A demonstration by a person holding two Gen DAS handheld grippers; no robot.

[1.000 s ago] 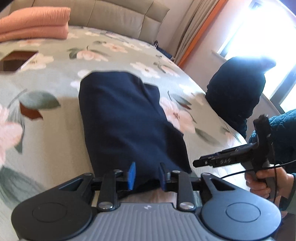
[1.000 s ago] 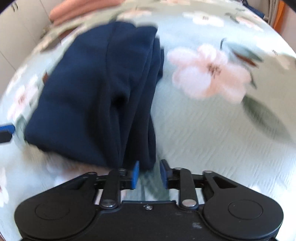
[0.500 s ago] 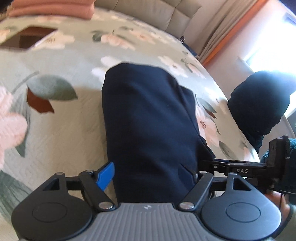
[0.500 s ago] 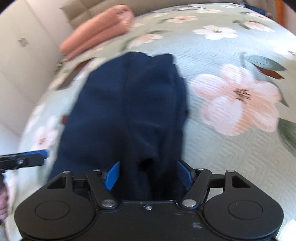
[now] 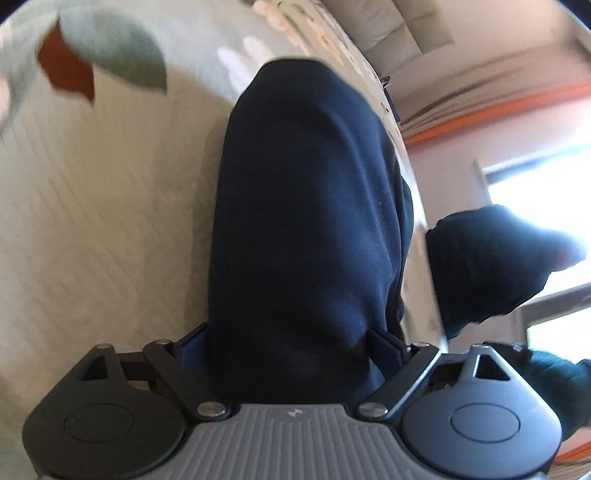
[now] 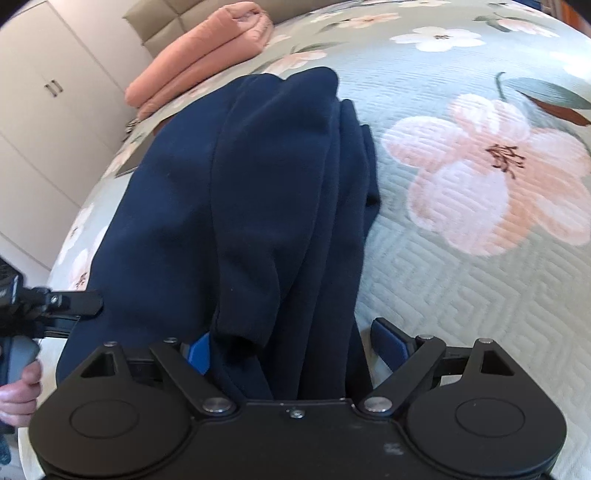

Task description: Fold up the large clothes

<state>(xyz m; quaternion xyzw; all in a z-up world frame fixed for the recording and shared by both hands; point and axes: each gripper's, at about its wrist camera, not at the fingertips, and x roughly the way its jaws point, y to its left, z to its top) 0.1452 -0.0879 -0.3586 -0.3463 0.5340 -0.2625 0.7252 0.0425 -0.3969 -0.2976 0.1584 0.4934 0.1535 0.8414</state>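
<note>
A folded navy garment (image 5: pixel 310 206) lies lengthwise on the floral bedspread (image 5: pixel 103 221); it also shows in the right wrist view (image 6: pixel 258 192). My left gripper (image 5: pixel 288 345) is open, its fingers spread wide around the garment's near end, one on each side of the fold. My right gripper (image 6: pixel 295 347) is open the same way around the other near corner, with the layered edges between its blue pads (image 6: pixel 388 341). The left gripper's finger (image 6: pixel 74 301) shows at the left edge of the right wrist view.
A folded pink blanket (image 6: pixel 207 48) lies at the head of the bed by the padded headboard (image 5: pixel 406 29). White wardrobe doors (image 6: pixel 40 96) stand to the left. A dark bundle (image 5: pixel 491 266) sits past the bed's right edge near the bright window.
Both grippers opened from nearly shut to wide and pushed forward, so the garment's near end now sits between each pair of fingers.
</note>
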